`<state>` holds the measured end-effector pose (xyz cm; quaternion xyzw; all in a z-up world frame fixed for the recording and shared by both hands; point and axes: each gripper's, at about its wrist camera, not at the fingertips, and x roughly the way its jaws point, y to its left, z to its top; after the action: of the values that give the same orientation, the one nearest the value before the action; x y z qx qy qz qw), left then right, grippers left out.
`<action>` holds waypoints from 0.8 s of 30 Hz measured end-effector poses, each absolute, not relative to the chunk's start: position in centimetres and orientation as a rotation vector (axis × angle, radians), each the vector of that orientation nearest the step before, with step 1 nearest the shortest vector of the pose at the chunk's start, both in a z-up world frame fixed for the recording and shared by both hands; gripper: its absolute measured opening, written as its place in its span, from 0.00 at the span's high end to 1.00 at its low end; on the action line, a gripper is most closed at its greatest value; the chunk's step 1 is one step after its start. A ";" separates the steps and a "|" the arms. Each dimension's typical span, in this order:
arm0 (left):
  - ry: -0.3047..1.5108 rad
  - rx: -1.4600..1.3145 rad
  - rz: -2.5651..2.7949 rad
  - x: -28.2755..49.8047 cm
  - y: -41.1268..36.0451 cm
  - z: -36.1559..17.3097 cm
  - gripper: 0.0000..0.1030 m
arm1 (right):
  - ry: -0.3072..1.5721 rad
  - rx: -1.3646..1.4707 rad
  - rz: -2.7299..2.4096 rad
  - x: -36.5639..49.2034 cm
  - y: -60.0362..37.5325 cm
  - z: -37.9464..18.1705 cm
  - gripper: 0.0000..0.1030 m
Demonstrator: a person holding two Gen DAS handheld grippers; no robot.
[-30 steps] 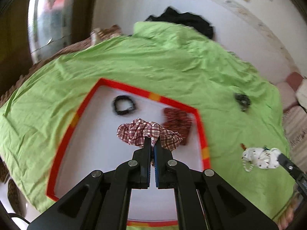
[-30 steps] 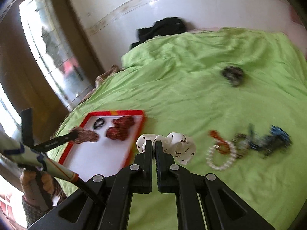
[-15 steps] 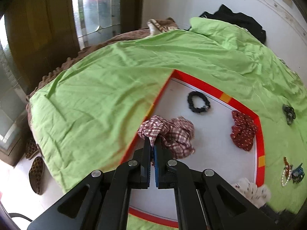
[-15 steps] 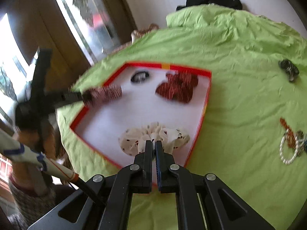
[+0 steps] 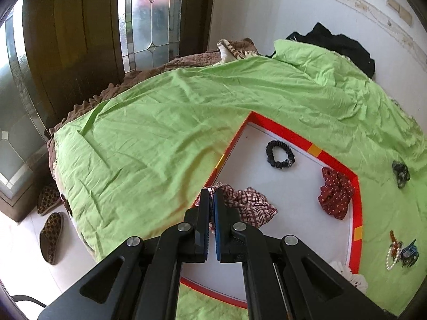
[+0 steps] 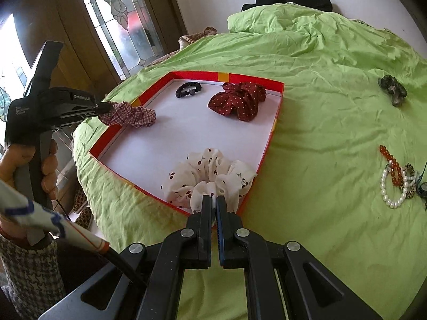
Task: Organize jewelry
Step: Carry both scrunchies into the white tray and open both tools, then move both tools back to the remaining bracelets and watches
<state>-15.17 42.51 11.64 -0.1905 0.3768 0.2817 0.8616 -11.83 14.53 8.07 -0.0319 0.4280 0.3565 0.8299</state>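
While the left gripper (image 5: 210, 200) pinches a checked scrunchie (image 5: 248, 206) over the tray (image 6: 277, 117), the right gripper (image 6: 213, 202) grips a white one (image 6: 210, 178) (cherry-printed).

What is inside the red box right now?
Four scrunchies: a small black one, a red dotted one, a plaid one and a white one. Nothing beneath them shows.

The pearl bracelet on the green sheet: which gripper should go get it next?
Probably the right gripper. The pearl bracelet lies on its side of the tray, and the left gripper is at the tray's far edge. Both are shut on scrunchies and must release first.
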 end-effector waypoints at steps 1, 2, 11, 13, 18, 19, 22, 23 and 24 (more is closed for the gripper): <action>0.785 -0.406 0.585 -15.2 42.5 11.7 0.96 | 0.908 -0.068 0.757 -11.9 14.5 8.0 0.95; 0.781 -0.410 0.579 -15.2 42.5 11.8 0.90 | 0.908 -0.068 0.758 -12.0 14.6 8.0 0.95; 0.580 -0.452 0.389 -16.6 40.0 14.6 0.35 | 0.917 -0.018 0.756 -11.7 14.1 7.8 0.79; 0.568 -0.437 0.376 -16.4 39.5 14.8 0.35 | 0.903 -0.010 0.750 -11.7 13.8 8.0 0.76; 0.596 -0.434 0.359 -15.5 38.7 14.3 0.35 | 0.875 0.003 0.741 -11.7 13.1 8.6 0.68; 0.602 -0.436 0.356 -15.3 38.7 14.1 0.35 | 0.871 0.005 0.739 -11.7 12.9 8.7 0.67; 0.614 -0.435 0.350 -15.0 38.3 13.6 0.35 | 0.847 0.010 0.729 -11.7 11.9 9.2 0.67; 0.616 -0.433 0.347 -15.0 38.2 13.5 0.35 | 0.836 0.011 0.722 -11.7 11.4 9.3 0.67; 0.619 -0.429 0.345 -14.8 38.0 13.4 0.35 | 0.824 0.013 0.711 -11.7 10.7 9.5 0.66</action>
<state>-14.84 38.01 13.45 -0.2085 0.3008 0.1675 0.9154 -11.73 10.66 9.52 0.0064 0.3919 0.3384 0.8555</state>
